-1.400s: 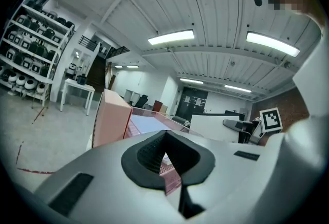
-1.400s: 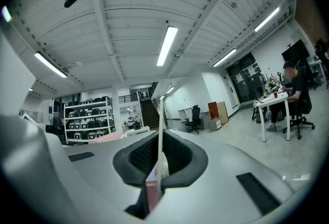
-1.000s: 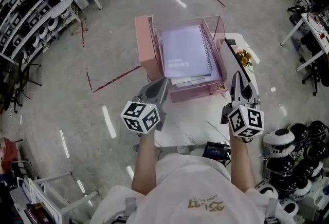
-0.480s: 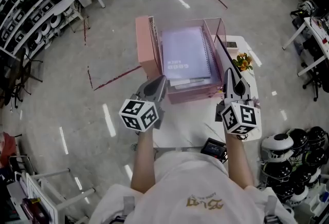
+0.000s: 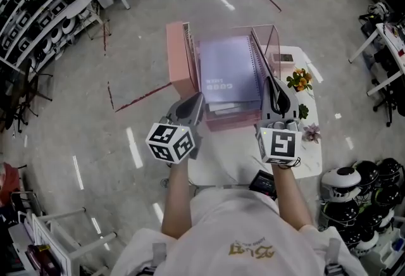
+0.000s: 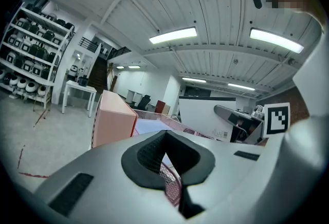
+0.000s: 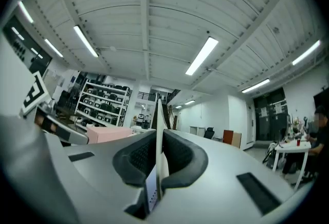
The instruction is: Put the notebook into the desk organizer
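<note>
My L gripper is shut & empty, just short of the organizer. R gripper is clamped on the notebook, held on edge over the organizer's right side.

**Plastic, paper, wire mesh and a polished floor**

The desk organizer has a pink side that looks matt and smooth. It also has a clear wall of glossy plastic and a front of fine pink wire mesh. The purple notebook has a smooth cover with a slight shine and a metal wire spiral. The left gripper and the right gripper have smooth, matt grey plastic shells. Their fingers are lined with black, finely textured material that looks like rubber. The thin notebook between the right fingers shows a white, paper-like edge. The bench is white and smooth. The floor is grey and polished, with bright reflections.
</note>
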A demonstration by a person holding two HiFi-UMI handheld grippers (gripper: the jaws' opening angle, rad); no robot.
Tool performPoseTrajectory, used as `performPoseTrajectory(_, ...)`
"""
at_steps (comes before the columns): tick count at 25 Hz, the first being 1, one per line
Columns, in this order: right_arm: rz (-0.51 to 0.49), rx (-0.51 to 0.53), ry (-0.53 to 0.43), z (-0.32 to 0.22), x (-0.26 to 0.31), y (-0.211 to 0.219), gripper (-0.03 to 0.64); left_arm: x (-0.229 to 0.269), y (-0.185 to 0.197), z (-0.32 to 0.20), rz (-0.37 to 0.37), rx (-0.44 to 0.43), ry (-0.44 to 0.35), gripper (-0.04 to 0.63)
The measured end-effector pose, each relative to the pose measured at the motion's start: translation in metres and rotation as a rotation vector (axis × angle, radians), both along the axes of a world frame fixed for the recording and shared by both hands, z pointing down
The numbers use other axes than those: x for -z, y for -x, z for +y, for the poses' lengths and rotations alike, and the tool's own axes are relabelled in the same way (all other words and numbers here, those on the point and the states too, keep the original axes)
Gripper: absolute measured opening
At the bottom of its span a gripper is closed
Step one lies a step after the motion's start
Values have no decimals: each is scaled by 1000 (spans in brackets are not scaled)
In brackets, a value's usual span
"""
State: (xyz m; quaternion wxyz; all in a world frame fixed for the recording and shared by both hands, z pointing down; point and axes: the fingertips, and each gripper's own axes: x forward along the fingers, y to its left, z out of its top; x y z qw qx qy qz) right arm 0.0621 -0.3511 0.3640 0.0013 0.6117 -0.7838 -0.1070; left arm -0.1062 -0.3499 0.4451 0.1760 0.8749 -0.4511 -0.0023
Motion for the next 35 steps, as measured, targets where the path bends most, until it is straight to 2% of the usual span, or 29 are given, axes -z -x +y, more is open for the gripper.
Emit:
performPoseTrajectory(3, 92, 15, -31, -4, -6, 19, 18, 0, 0, -4, -3, 1, -2, 17)
performPoseTrajectory(5, 126, 33, -18, -6, -13, 31, 18, 0, 1, -5, -4, 4, 3, 17)
performPoseTrajectory(9, 148, 87, 23, -14, -29, 49, 18, -3, 3, -9, -5, 10, 11, 17)
performPoseTrajectory(12, 209, 127, 57, -19, -41, 66, 18, -7, 5, -11, -7, 16, 19, 17)
performPoseTrajectory(17, 231, 216, 165, -26, -65, 89, 26, -13, 9, -12, -7, 34, 34, 17)
performPoseTrajectory(22, 173, 355, 276, -27, -80, 105, 83, -17, 15, -13, 4, 51, 53, 17)
performPoseTrajectory(24, 143, 422, 328, -26, -84, 111, 143, -18, 15, -12, 9, 51, 58, 17)
performPoseTrajectory(26, 139, 487, 376, -23, -87, 115, 165, -18, 15, -12, 14, 50, 60, 18)
performPoseTrajectory(29, 128, 584, 441, -19, -91, 121, 239, -18, 13, -11, 19, 46, 61, 18)
performPoseTrajectory(31, 113, 624, 464, -16, -91, 124, 293, -17, 12, -11, 21, 43, 65, 18)
performPoseTrajectory(35, 121, 648, 465, -13, -91, 127, 327, -17, 13, -8, 22, 46, 68, 18)
